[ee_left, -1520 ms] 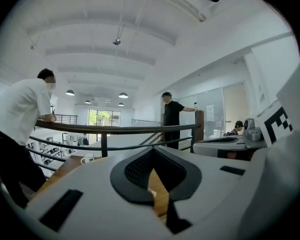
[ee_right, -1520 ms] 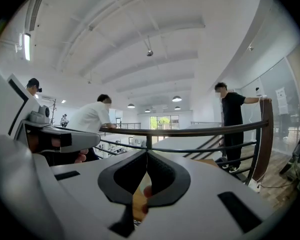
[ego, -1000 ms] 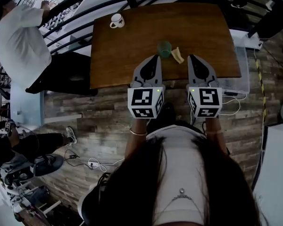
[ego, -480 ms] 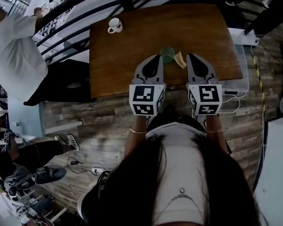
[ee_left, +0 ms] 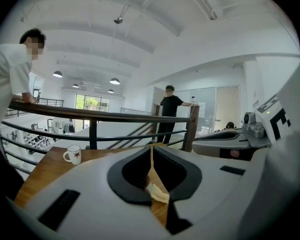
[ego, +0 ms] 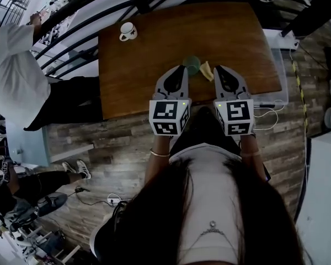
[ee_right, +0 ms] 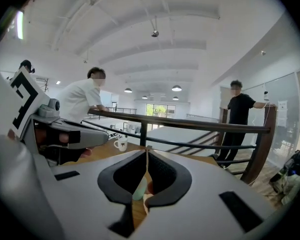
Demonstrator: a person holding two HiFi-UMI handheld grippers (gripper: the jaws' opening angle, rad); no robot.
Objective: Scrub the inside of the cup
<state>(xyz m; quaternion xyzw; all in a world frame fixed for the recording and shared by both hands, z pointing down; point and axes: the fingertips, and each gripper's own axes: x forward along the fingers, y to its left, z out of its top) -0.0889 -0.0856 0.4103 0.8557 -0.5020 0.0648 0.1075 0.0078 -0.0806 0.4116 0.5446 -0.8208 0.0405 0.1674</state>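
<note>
As both sit closed and empty, I should open left gripper (ego: 183,69) onto the cup (ego: 192,64), one o'clock, and right gripper (ego: 217,70) onto the sponge (ego: 206,70), eleven o'clock.

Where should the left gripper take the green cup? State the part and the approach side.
Grip the green cup across its side wall, coming from its near left, where the left gripper sits shut. The cup seems upright, so this leaves its mouth free, and the yellow sponge crowds its right side.
</note>
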